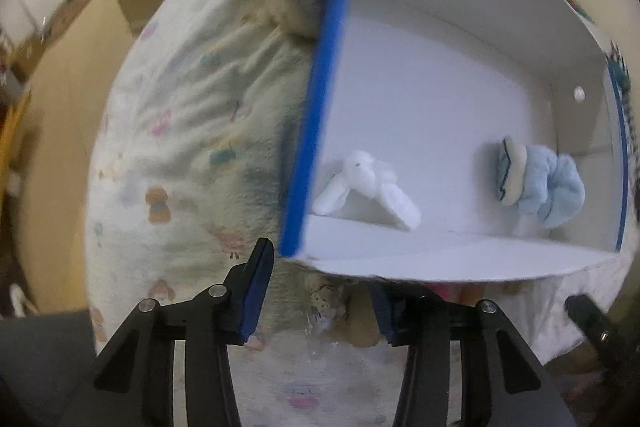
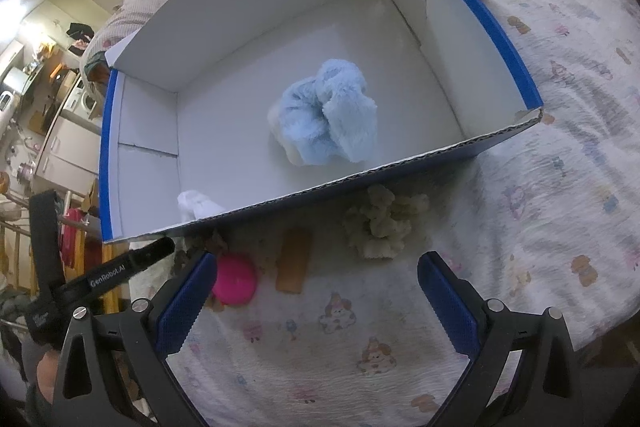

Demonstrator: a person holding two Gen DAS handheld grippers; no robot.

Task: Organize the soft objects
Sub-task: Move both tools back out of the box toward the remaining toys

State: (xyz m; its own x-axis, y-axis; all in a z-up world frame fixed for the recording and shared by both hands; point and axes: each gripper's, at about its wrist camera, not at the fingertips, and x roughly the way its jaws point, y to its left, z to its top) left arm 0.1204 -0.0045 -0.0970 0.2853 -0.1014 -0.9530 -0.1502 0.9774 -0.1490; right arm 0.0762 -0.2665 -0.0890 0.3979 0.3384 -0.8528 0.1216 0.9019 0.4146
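The step in hand looks like picking up the next soft item lying on the bed (image 2: 540,187) in front of the box (image 2: 516,67). At the left, the left tongs (image 1: 318,297) stand partly narrowed around a spotted plush (image 1: 324,301), pads not visibly pressing. Further right lie a pink item (image 2: 234,283), a tan piece (image 2: 294,263) and a cream plush (image 2: 380,223); the right tongs (image 2: 316,299) gape wide and empty. Inside the box rest a white toy (image 1: 364,183) and a blue plush (image 2: 332,115). Next: pinch, lift, clear the near wall.

A lived-in home: a bed under a white cartoon-print quilted sheet (image 2: 540,147), with a white washing machine (image 2: 86,103) far left.
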